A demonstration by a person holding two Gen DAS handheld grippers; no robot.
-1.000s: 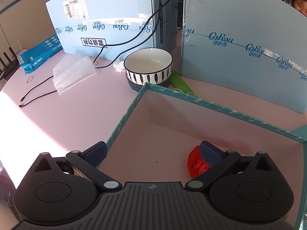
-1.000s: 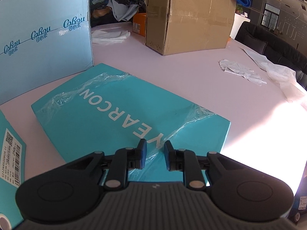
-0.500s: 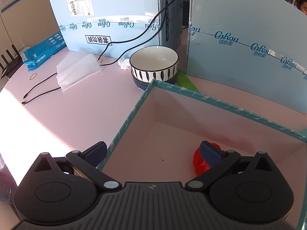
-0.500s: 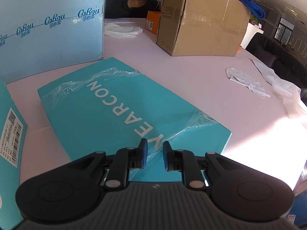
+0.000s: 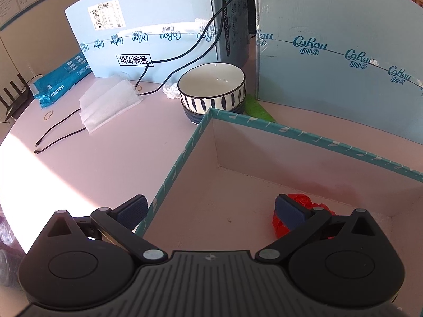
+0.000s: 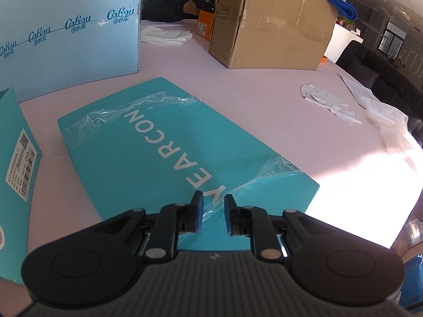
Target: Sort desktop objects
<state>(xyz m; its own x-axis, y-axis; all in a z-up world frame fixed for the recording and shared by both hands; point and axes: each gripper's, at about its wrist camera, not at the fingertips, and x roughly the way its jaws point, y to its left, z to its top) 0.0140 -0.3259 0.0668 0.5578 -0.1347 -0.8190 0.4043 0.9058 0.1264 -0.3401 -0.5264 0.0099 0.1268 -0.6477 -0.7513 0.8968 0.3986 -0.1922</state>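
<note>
My left gripper (image 5: 210, 211) is wide open over the near left corner of an open teal-edged box (image 5: 290, 129); one finger is outside its wall, the other inside. A crumpled red wrapper (image 5: 301, 203) lies on the box floor, partly hidden behind my right finger. Stacked striped bowls (image 5: 212, 92) stand just past the box. My right gripper (image 6: 213, 212) is nearly shut with a small gap, empty, above the near end of a flat teal lid (image 6: 169, 142) with torn plastic film.
Pale blue cartons (image 5: 338, 60) stand behind the box. White tissue packs (image 5: 108, 103), a black cable (image 5: 60, 137) and a blue pack (image 5: 60, 82) lie to the left. A brown carton (image 6: 269, 23), white papers (image 6: 330, 103) and the box's outer wall (image 6: 15, 174) surround the lid.
The left gripper has drifted left and slightly back, so the bowls and box corner sit further right in view. The right gripper view has shifted left over the lid. Neither gripper's opening changed.
</note>
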